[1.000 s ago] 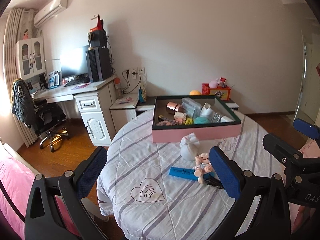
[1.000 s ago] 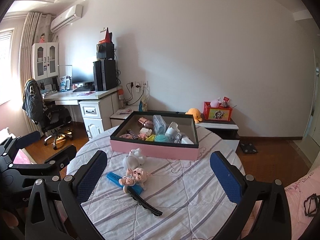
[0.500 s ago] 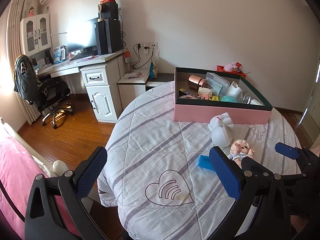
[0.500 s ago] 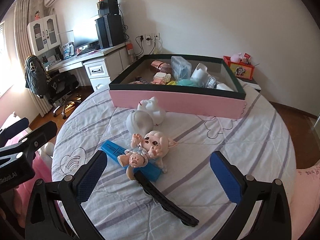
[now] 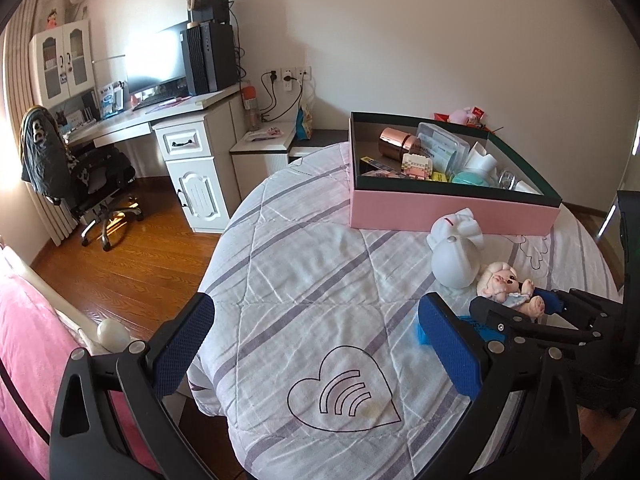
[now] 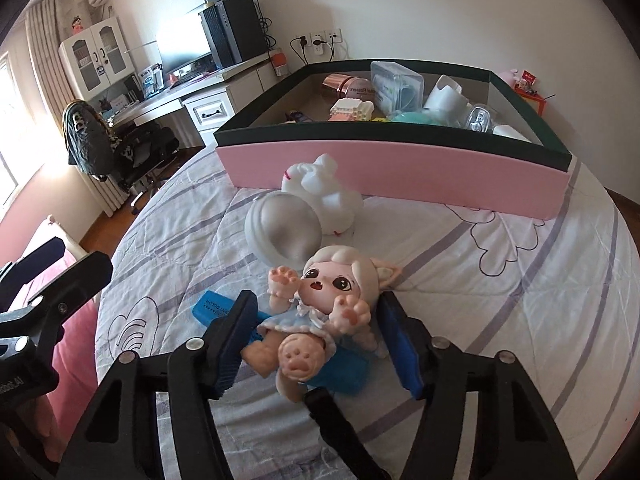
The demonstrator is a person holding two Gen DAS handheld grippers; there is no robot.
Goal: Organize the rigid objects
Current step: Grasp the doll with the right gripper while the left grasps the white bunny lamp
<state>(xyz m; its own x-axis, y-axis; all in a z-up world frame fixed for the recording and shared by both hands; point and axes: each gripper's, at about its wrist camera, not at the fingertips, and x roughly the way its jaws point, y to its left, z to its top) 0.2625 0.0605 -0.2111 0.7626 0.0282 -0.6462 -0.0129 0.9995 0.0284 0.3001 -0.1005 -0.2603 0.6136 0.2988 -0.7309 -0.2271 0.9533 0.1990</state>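
Doll [image 6: 320,312] lies between the half-open right claw [image 6: 320,344] pads, not clearly gripped; left claw [image 5: 316,344] wide open, empty

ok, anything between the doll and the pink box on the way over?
Yes. The white figurine lies directly between the doll and the pink box, up near the box's front wall. The right gripper has its jaws around the doll.

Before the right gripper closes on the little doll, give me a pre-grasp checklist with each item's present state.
1. Doll lies between the right gripper's fingers: ok.
2. Fingers touching the doll: cannot tell.
3. Blue box and black clip under the doll could get caught: not ok.
4. White figurine outside the jaws: ok.
5. Free space in the pink box: ok.
6. Left gripper open, empty, off to the side: ok.
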